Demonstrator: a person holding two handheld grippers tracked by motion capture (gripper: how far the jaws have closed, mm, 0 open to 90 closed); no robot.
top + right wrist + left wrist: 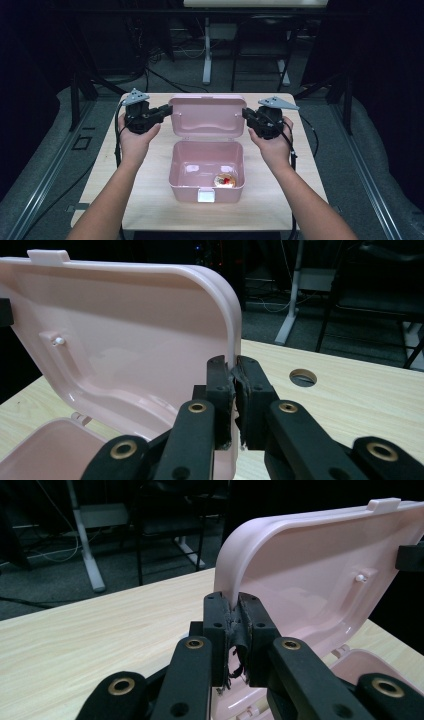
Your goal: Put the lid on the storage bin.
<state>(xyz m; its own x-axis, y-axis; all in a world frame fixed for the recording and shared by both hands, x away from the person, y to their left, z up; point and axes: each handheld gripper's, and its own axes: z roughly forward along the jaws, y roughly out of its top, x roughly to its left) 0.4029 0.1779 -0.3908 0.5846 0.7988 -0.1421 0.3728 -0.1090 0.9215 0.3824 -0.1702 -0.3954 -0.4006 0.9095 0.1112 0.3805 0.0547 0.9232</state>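
The pink box sits mid-tabletop, its hinged lid standing open and nearly upright behind the base. The left tool is clamped on the lid's left edge and the right tool on its right edge, jaws closed tight on the thin rim in both gripper views. The lid looks like light, stiff, smooth moulded plastic, likely slippery, so gripping the raised rim at both sides seems the sound hold. Its long axis runs left to right across the tabletop; its hollow inner face points toward the person. A small round item lies in the base's front right corner.
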